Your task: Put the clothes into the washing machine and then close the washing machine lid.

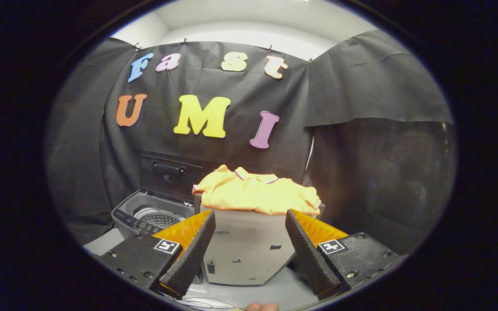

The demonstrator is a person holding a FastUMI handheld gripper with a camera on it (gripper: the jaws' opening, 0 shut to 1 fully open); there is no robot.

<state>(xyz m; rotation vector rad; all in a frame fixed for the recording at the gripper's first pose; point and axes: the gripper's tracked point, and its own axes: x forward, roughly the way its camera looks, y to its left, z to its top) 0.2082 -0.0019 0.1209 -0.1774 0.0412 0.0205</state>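
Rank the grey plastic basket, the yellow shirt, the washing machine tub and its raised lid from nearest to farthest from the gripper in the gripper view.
The gripper has its fingers open.
1. Grey plastic basket: between the fingers, just ahead.
2. Yellow shirt: heaped on the basket's top.
3. Washing machine tub: beyond the left finger, open.
4. Raised dark lid: upright behind the tub, against the booth wall.

Yellow-orange shirt (255, 194), grey basket (244, 250)
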